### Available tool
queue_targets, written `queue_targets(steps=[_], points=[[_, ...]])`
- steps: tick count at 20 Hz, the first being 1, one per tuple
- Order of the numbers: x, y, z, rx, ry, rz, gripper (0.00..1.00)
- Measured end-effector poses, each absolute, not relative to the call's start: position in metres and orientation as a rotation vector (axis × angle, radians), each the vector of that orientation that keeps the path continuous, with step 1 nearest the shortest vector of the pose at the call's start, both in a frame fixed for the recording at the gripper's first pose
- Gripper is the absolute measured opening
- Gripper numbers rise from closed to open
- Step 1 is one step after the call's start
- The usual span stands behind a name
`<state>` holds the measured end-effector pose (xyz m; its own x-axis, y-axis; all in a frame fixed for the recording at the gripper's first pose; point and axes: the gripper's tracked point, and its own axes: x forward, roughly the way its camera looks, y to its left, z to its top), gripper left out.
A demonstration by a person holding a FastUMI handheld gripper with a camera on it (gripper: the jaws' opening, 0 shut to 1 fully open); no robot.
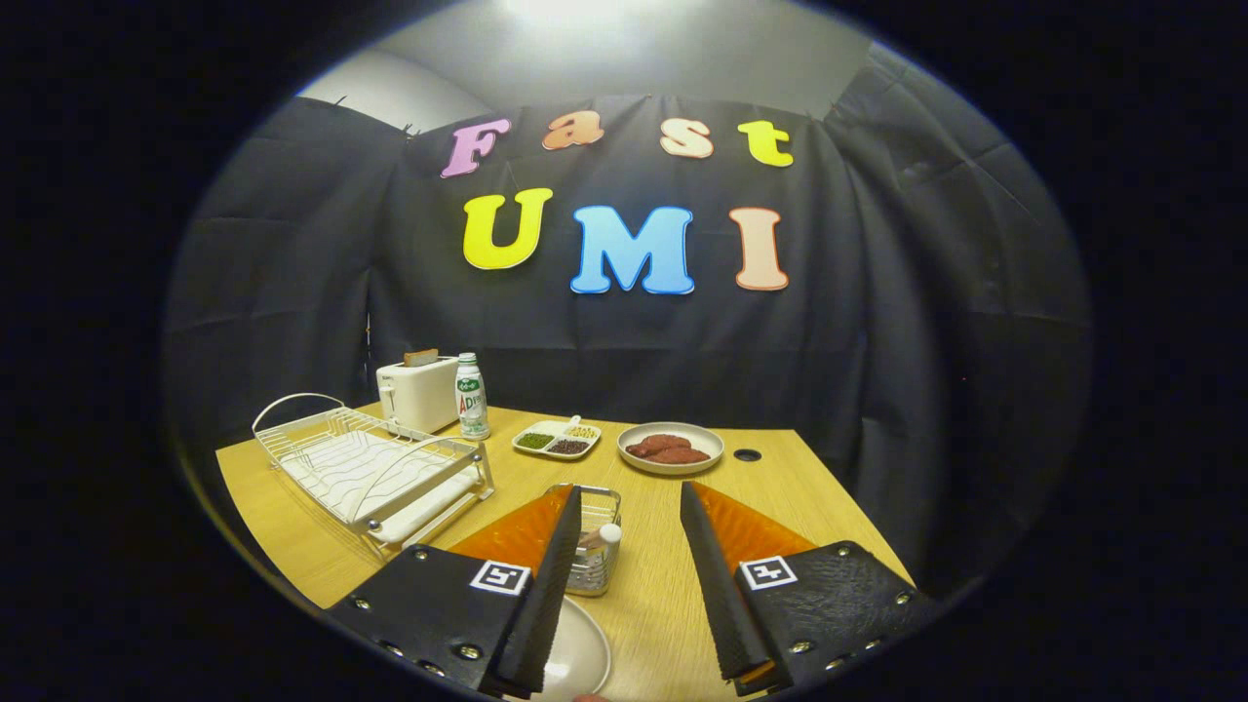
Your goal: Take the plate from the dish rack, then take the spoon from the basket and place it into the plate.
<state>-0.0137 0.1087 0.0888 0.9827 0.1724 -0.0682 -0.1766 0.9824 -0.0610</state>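
Pose: you hold the claw [629,507] raised above the near part of the worktop [770,492], tilted down a little and aimed along it toward the booth's back wall
Claw: released; your two fingers [546,595] stand wide apart with bare worktop between them, and nothing is pinched or touched by either one
Plate: the white plate [580,648] lies flat on the worktop under your left finger, which hides part of it; it is out of the dish rack
Basket: the small wire basket [597,556] stands just ahead of the plate, right beside your left fingertip and partly behind it
Spoon: a handle with a pale rounded end [606,533] rises from the basket; I take it for the spoon, though its bowl is hidden
Dish rack: the white wire dish rack [375,468] sits well to the left of your fingers, with no dish standing in it
Beyond the fingers: a divided dish [556,440] of small dark and green bits and a round dish [671,448] of reddish-brown pieces lie side by side past the basket
Far corner: a white toaster [417,393] with a slice standing up in it, and a bottle [472,395] just beside it, behind the dish rack
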Motion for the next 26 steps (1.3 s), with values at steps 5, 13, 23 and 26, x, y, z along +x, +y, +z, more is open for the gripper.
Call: queue_targets(steps=[5,13,23,26], points=[[0.011,0.124,0.073,-0.010,0.070,0.202,0.64],[0.046,0.135,0.047,0.033,0.132,0.232,0.31],[0.038,0.143,0.051,0.038,0.177,0.251,0.08],[0.039,0.143,0.050,0.028,0.184,0.251,0.08]])
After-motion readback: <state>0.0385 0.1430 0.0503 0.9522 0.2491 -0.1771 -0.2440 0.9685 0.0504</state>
